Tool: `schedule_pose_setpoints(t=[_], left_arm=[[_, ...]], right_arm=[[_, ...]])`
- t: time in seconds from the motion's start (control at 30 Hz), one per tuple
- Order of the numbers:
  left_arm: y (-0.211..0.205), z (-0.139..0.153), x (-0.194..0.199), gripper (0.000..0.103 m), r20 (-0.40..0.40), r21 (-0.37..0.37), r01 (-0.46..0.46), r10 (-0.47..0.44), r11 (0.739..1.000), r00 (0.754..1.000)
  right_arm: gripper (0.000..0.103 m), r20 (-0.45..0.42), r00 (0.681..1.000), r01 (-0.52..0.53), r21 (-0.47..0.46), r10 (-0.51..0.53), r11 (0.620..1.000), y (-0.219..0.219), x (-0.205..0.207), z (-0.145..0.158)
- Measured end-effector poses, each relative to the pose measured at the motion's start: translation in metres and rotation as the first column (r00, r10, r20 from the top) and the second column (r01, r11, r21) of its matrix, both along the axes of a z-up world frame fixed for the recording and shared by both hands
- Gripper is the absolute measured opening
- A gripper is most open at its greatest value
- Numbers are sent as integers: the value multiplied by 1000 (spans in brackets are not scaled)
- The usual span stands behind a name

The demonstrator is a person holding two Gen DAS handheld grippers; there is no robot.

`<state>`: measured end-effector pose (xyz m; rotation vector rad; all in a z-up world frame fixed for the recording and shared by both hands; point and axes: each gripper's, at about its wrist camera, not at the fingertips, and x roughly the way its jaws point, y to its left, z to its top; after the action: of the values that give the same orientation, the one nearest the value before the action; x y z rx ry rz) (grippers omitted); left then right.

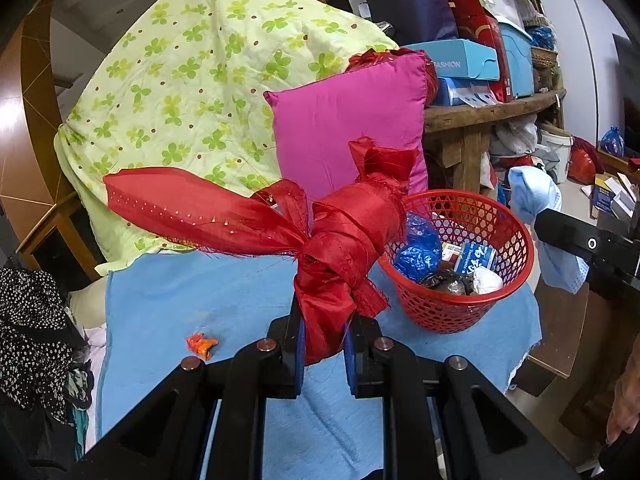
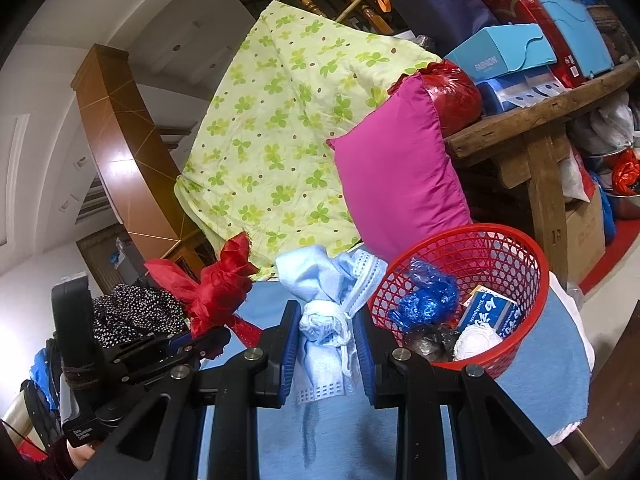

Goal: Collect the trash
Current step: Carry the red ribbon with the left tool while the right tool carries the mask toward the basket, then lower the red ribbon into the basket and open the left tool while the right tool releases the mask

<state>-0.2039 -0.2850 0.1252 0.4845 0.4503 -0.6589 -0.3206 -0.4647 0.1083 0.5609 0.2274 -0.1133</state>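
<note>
My left gripper [image 1: 324,354] is shut on a knotted red cloth [image 1: 340,240], held up above the blue-covered table [image 1: 200,304]; the same red cloth [image 2: 216,292] shows at the left of the right wrist view. My right gripper [image 2: 326,354] is shut on a knotted light blue cloth [image 2: 324,320], also seen as a light blue cloth [image 1: 536,196] at the right of the left wrist view. A red mesh basket [image 1: 516,280] stands on the table to the right of both, holding blue plastic [image 1: 420,248], a small box and crumpled wrappers. An orange scrap [image 1: 202,346] lies on the table.
A magenta pillow [image 1: 348,128] and a green clover-print quilt [image 1: 192,80] lean behind the table. A wooden shelf [image 1: 492,108] with boxes stands at the right. Dotted black fabric [image 1: 28,328] is piled at the left. A person's hand [image 1: 624,400] shows at the far right.
</note>
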Motion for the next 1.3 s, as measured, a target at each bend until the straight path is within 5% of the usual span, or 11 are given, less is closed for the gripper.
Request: schedule_pose_setpoints(t=[1.3], left_arm=[[-63, -27, 21, 18, -53, 50, 38, -35, 998, 998]], right_arm=[[29, -63, 997, 52, 46, -49, 998, -51, 12, -20]])
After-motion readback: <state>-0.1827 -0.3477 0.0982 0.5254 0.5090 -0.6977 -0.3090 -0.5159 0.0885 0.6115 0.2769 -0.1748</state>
